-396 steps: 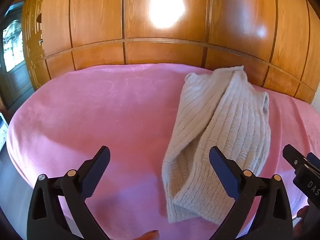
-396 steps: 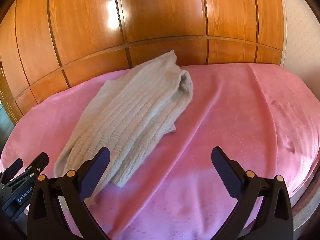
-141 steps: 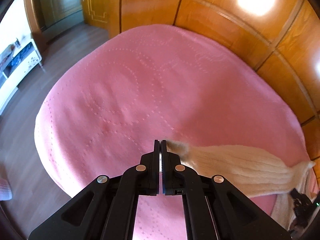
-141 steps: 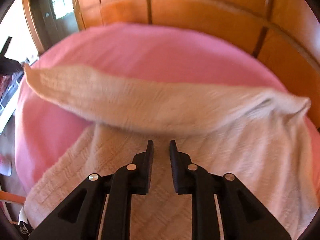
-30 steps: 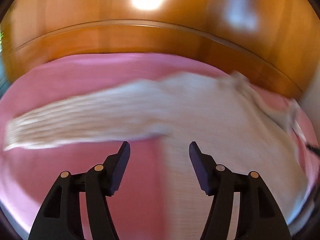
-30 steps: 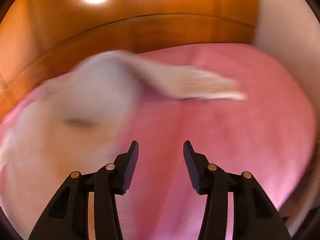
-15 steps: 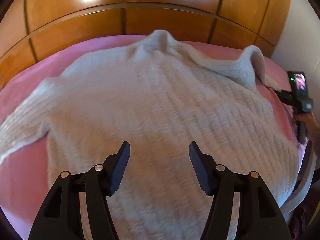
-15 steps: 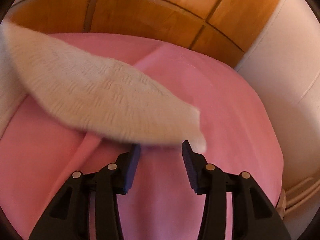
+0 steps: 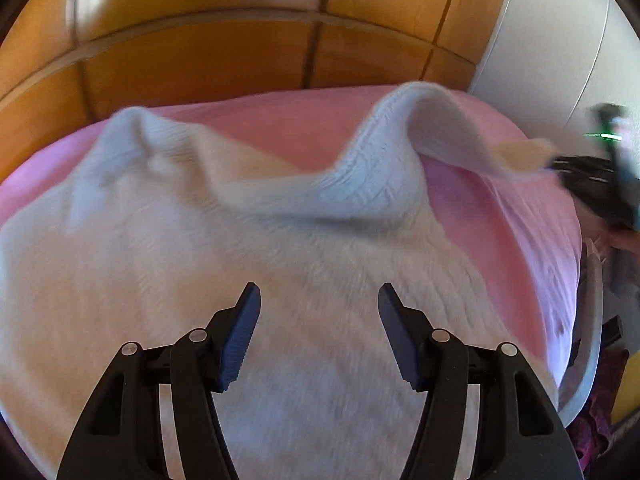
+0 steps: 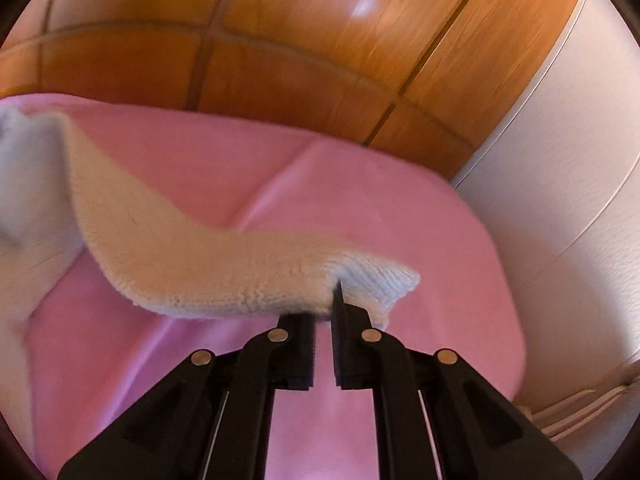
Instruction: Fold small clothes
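Right wrist view: right tool (image 10: 323, 312) pinches the sweater's (image 9: 280, 280) sleeve cuff (image 10: 372, 280), lifted off the bed (image 10: 360, 208); left tool (image 9: 319, 320) gapes empty above the sweater. No fold finished yet.

A home bedroom: pink bedspread (image 9: 516, 216) against wooden wardrobe panels (image 9: 200, 60).

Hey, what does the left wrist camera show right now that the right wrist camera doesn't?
Only the left wrist view shows the sweater's broad knitted body spread over the bed, the open left claw above it holding nothing, and the right claw seen from outside, blurred at the frame's right edge.

Only the right wrist view shows the right claw up close, pinching the sleeve cuff.

Both show the cream sleeve lifted in an arch, the pink bedspread, the wooden panels behind and a white wall.
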A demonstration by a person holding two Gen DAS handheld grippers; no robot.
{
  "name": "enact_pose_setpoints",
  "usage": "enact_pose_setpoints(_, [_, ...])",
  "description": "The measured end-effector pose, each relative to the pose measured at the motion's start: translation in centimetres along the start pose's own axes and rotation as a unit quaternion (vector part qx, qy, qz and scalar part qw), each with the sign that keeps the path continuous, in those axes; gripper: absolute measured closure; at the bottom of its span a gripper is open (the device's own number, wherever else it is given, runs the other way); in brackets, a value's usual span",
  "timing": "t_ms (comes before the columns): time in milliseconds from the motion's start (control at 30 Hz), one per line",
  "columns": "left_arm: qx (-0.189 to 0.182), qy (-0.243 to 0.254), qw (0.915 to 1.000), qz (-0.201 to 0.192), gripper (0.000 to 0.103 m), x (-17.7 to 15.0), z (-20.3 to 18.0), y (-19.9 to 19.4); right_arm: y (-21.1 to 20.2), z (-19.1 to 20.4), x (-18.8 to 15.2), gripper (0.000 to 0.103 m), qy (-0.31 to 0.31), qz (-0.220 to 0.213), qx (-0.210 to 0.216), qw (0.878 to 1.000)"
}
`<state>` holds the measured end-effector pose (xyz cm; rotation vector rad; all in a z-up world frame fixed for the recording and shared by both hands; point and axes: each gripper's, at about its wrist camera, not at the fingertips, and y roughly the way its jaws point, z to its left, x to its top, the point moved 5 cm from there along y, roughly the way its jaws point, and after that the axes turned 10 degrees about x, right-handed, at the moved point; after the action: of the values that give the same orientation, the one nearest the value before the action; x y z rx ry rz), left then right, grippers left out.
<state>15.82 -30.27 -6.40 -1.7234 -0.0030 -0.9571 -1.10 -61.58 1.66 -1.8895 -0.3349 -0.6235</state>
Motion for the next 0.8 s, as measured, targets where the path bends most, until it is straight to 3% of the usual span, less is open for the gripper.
enact_pose_setpoints(167, [0.001, -0.002, 1.0000, 0.008, 0.043, 3.0, -0.7, 3.3, -8.0, -2.1, -1.7, 0.098, 0.011, 0.014, 0.040, 0.999])
enact_pose_setpoints(300, [0.027, -0.016, 0.9995, 0.008, 0.043, 6.5, -0.9, 6.1, -10.5, -5.6, -1.7, 0.098, 0.069, 0.021, 0.071, 0.995])
enact_pose_setpoints(400, [0.043, -0.039, 0.9983, 0.010, 0.043, 8.8, -1.2, 7.8, -9.0, -8.9, -0.8, 0.098, 0.121, 0.036, 0.076, 0.989])
enact_pose_setpoints(567, [0.083, -0.054, 0.9951, 0.000, 0.043, 10.8, -1.1, 7.9, -2.2, -13.6, -0.4, 0.097, 0.234, 0.111, 0.077, 0.963])
enact_pose_setpoints(633, [0.091, -0.064, 0.9938, 0.003, 0.043, 10.8, -0.4, 7.5, 1.0, -15.5, -0.6, 0.086, 0.293, 0.131, 0.050, 0.946])
enact_pose_setpoints(700, [0.095, -0.070, 0.9930, -0.002, 0.043, 10.6, 0.4, 6.8, 2.6, -16.6, -0.5, 0.055, 0.315, 0.115, 0.043, 0.941])
enact_pose_setpoints(800, [0.115, -0.059, 0.9910, -0.034, 0.043, 9.2, 2.0, 4.5, 2.7, -16.7, -2.9, 0.053, 0.372, 0.084, 0.039, 0.923])
